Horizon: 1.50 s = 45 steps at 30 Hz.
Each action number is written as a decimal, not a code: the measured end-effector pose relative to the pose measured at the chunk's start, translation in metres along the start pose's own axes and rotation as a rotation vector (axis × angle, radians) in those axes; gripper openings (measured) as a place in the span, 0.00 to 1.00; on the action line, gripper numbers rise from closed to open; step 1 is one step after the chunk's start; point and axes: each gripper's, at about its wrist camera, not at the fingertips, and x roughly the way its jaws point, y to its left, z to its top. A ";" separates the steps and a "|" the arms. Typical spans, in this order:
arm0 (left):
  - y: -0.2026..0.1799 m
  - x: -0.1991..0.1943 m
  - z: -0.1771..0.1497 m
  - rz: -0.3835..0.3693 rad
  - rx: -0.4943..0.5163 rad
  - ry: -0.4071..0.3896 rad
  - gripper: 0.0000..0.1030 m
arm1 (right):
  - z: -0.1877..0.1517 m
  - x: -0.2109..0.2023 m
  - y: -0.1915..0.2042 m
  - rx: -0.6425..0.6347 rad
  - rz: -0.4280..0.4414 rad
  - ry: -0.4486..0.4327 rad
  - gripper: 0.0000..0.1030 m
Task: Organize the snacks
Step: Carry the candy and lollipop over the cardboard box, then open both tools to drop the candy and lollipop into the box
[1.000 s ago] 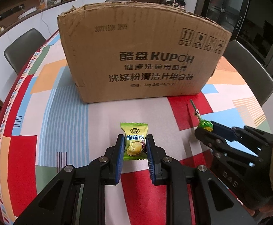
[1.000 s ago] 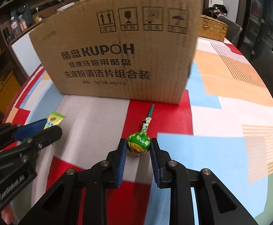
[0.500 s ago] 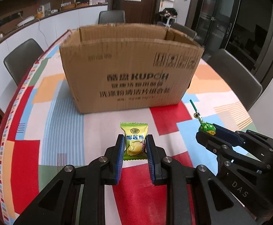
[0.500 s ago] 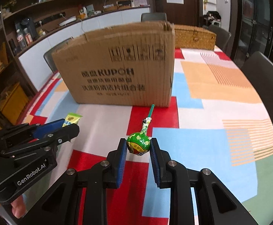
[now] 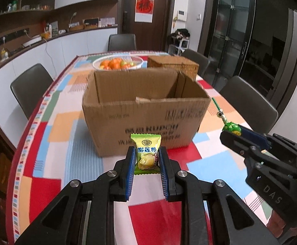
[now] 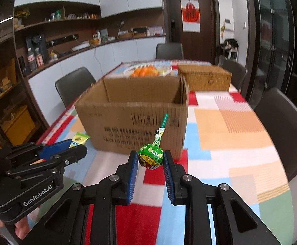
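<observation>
My left gripper (image 5: 146, 159) is shut on a green durian candy packet (image 5: 146, 153) and holds it in the air in front of an open cardboard box (image 5: 144, 110). My right gripper (image 6: 150, 161) is shut on a green lollipop (image 6: 151, 157) with its stick pointing up and away. Each gripper shows in the other's view: the right one (image 5: 233, 131) with the lollipop (image 5: 232, 128), the left one (image 6: 75, 148) with the packet (image 6: 79, 139). The box (image 6: 136, 118) stands open at the top; its floor is hidden.
A white basket of oranges (image 5: 118, 62) and a wicker box (image 5: 172, 64) stand behind the cardboard box on the patterned table (image 5: 56, 126). Dark chairs (image 5: 31, 85) surround the table. A counter with shelves runs along the left wall.
Both grippers have risen with their snacks. The view went from the box's front wall to looking over its rim into the open top.
</observation>
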 end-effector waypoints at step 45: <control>0.032 0.032 0.101 0.123 0.046 -0.054 0.41 | 0.114 0.062 -0.007 -0.016 -0.037 0.021 0.40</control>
